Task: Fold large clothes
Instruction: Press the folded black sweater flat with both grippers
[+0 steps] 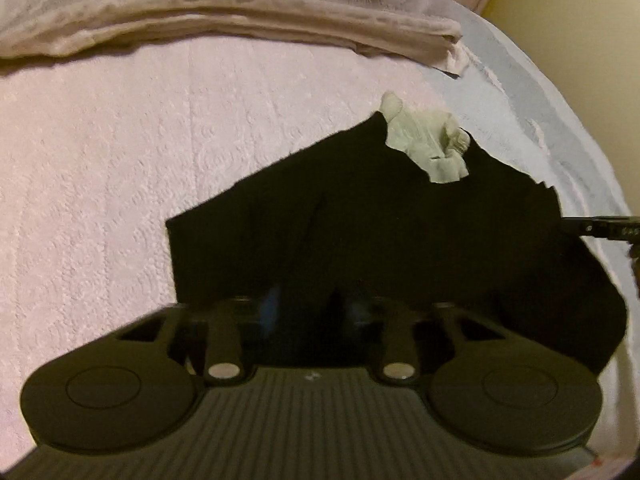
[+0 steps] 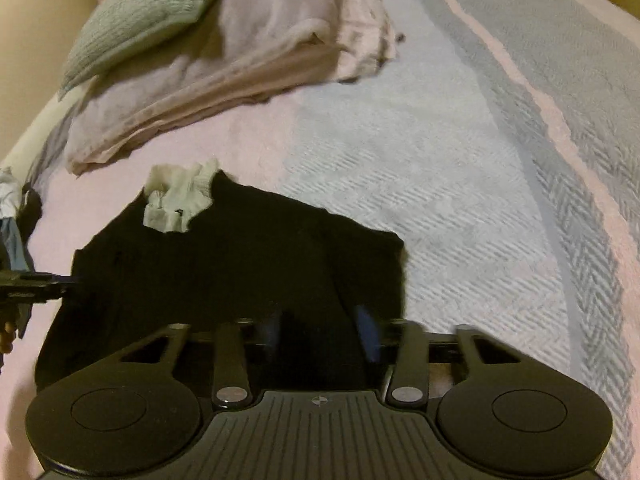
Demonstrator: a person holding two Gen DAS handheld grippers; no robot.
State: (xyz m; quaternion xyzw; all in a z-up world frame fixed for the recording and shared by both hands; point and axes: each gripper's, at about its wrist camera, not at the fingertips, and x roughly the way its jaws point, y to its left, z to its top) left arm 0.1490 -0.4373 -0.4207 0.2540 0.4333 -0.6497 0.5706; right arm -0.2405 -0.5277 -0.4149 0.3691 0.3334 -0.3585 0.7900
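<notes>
The left gripper has its fingers sunk into the near edge of the black garment; dark on dark, I cannot tell whether they pinch it. The right gripper sits likewise at that edge, its blue-padded fingers apart, grip unclear. The garment lies spread on the pink and blue bedspread, a pale green cloth on its far corner. Beyond lie folded pinkish blankets and a green cushion
</notes>
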